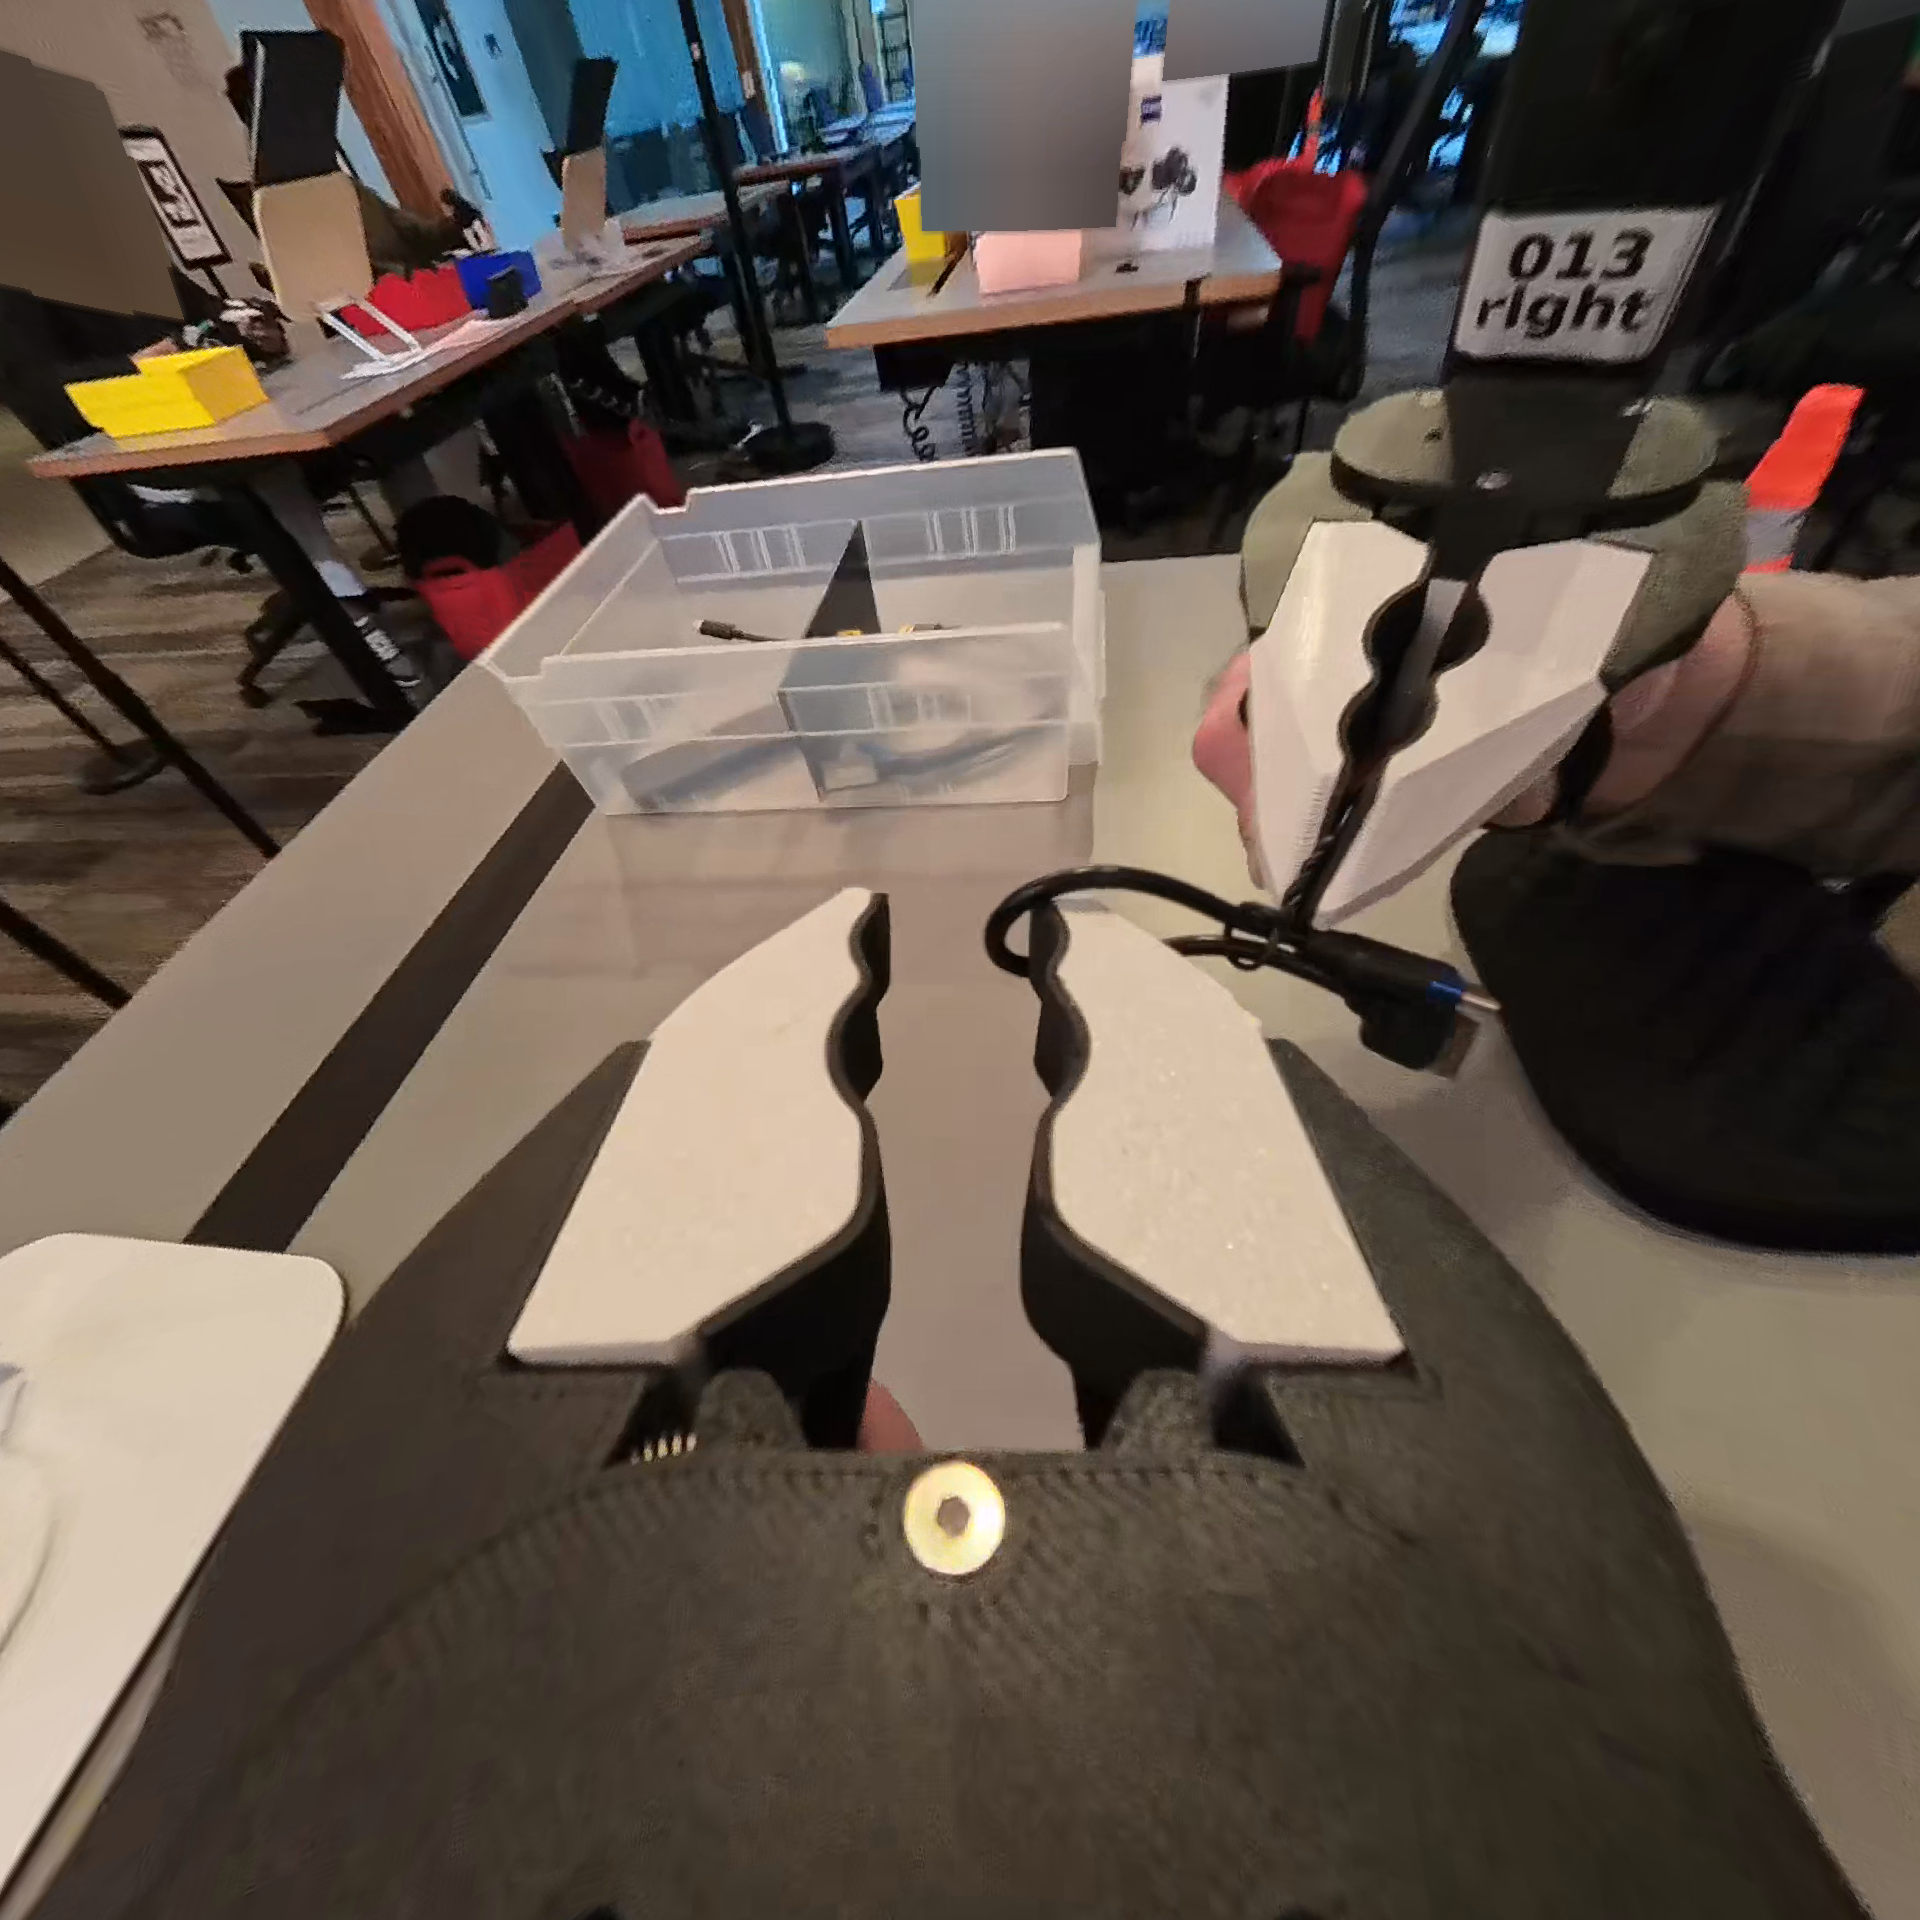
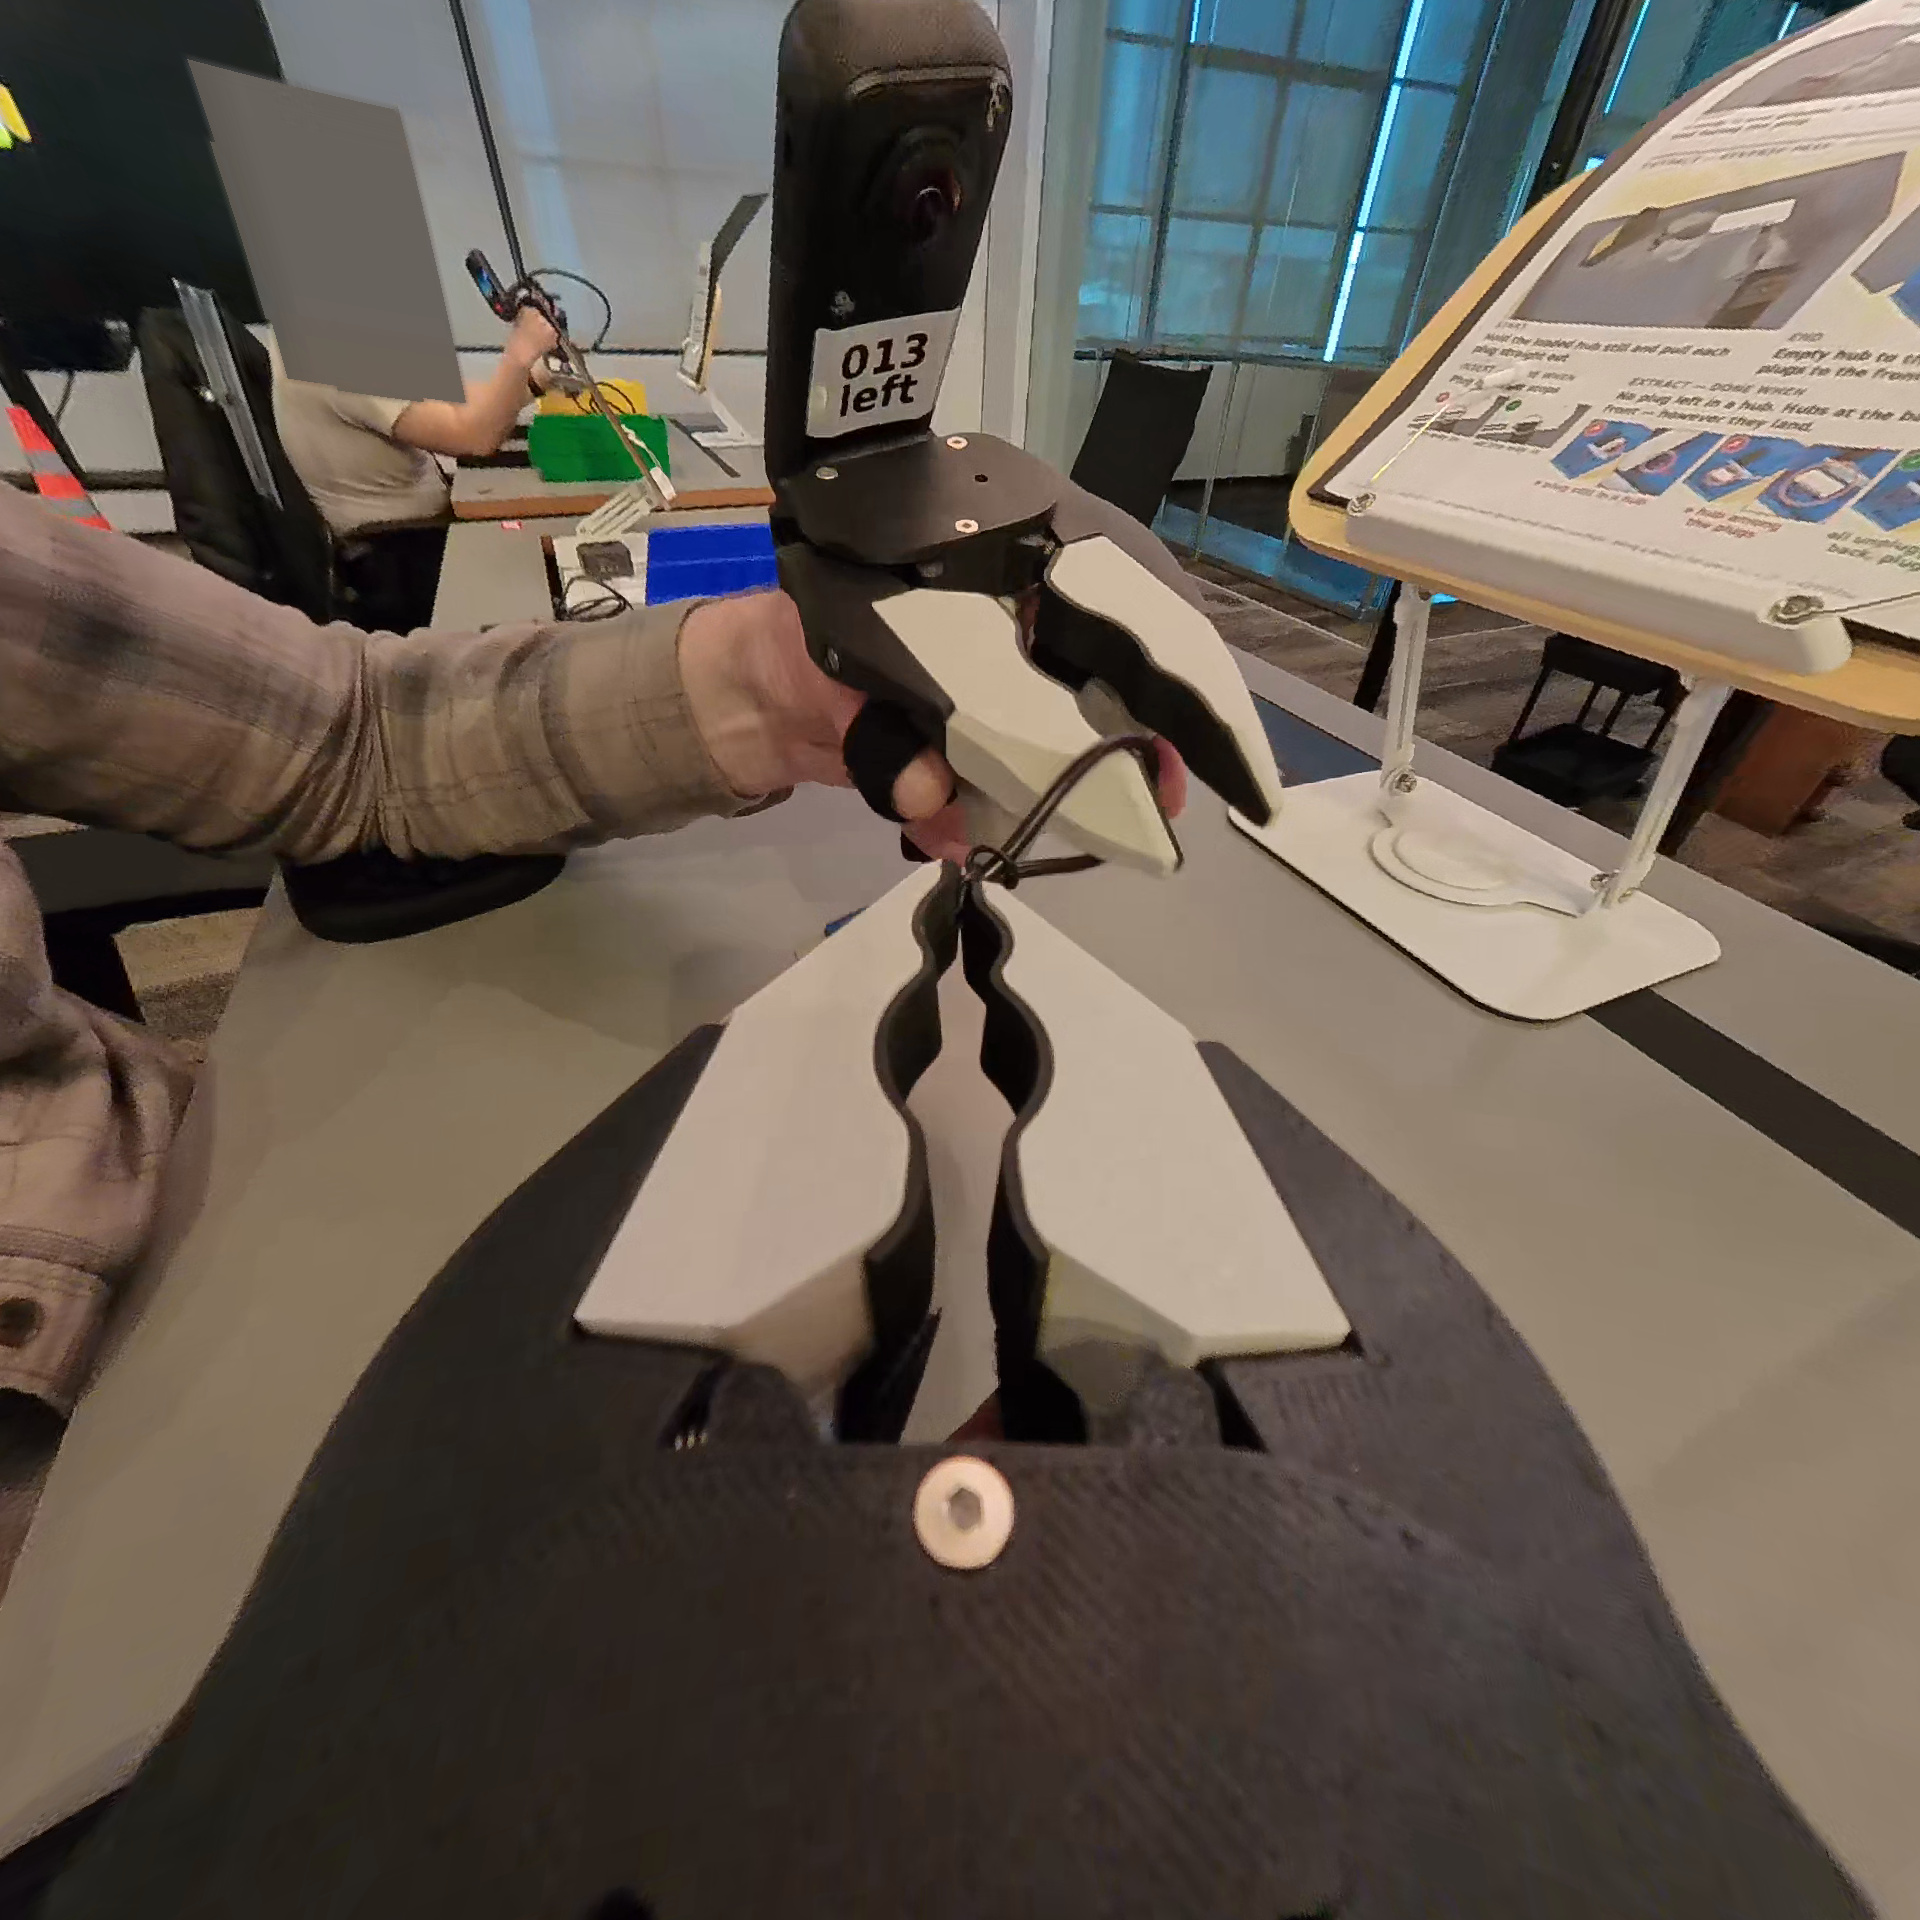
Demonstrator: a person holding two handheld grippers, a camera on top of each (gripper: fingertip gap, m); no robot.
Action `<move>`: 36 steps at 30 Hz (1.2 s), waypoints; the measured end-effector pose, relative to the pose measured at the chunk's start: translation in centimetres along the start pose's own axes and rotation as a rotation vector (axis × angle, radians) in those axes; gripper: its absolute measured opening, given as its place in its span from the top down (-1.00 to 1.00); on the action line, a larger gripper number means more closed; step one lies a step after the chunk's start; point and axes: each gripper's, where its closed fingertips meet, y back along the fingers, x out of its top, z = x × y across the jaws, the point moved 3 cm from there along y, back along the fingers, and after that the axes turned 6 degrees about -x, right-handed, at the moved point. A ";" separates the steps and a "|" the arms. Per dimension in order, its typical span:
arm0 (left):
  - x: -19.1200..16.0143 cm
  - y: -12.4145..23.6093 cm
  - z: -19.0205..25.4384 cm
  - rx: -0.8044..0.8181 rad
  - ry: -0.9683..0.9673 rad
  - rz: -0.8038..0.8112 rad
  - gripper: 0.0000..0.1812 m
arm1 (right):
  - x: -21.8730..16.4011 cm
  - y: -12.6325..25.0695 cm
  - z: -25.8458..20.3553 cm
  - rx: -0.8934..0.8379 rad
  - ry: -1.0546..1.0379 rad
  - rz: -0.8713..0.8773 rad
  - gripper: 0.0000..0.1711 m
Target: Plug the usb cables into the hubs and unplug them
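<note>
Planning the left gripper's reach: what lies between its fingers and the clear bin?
In the left wrist view, only bare grey table lies between the left gripper and the clear bin; the black cable hangs off right.

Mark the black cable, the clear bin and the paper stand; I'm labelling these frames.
black cable (image 1: 1340, 951), left wrist view, bundled part.
clear bin (image 1: 810, 717), left wrist view, front wall.
paper stand (image 2: 1507, 935), right wrist view, white base.

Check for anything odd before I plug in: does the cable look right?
One thing: the black USB cable is still bundled, bound by a tie. The right gripper is shut on the bundle at the tie, not on a plug, and the connectors dangle beside the open left gripper. No hub shows.
</note>
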 end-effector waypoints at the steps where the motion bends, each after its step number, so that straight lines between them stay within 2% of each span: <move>1: 0.0 0.2 -0.1 -0.011 0.007 0.005 0.70 | -0.1 0.0 0.1 -0.004 -0.006 0.001 1.00; 9: 0.7 2.5 0.1 -0.061 -0.102 -0.040 0.55 | -0.2 0.2 0.9 0.006 -0.106 0.040 1.00; 11: 1.6 3.2 0.9 -0.027 -0.286 -0.016 0.46 | 0.1 0.5 1.2 0.020 -0.153 0.066 1.00; 13: 2.2 3.3 0.8 0.170 -0.591 -0.068 0.38 | 0.7 0.9 1.3 0.050 -0.224 0.109 1.00; 15: 2.8 2.5 2.1 0.300 -0.867 -0.078 0.30 | 1.2 1.0 1.3 0.075 -0.272 0.133 1.00; 17: 2.1 0.8 3.6 0.362 -1.100 -0.132 0.23 | 1.3 0.8 1.1 0.101 -0.305 0.136 1.00; 19: 1.9 -0.2 4.2 0.437 -1.213 -0.123 0.31 | 1.2 0.6 0.9 0.113 -0.318 0.127 1.00; 21: 1.0 -0.9 3.8 0.434 -1.192 -0.169 0.42 | 1.2 0.5 0.5 0.128 -0.318 0.120 1.00; 23: 1.3 -0.6 3.6 0.460 -1.170 -0.109 0.75 | 0.9 0.4 0.4 0.115 -0.286 0.100 1.00; 27: 1.0 -0.6 3.7 0.362 -1.009 -0.098 0.86 | 1.2 0.5 0.6 0.045 -0.161 0.080 1.00; 30: 0.6 -0.8 4.1 0.177 -0.700 -0.063 0.91 | 1.3 0.5 0.7 0.010 -0.050 0.055 1.00; 32: 0.5 -0.9 4.6 -0.030 -0.384 -0.020 0.94 | 1.4 0.6 0.8 -0.024 0.040 0.048 1.00; 34: 1.4 -0.4 4.9 -0.195 -0.114 0.133 0.96 | 2.1 0.8 0.6 -0.048 0.113 0.074 1.00; 36: 1.5 -0.6 4.9 -0.296 0.091 0.193 0.96 | 2.1 0.8 0.8 -0.122 0.265 0.054 1.00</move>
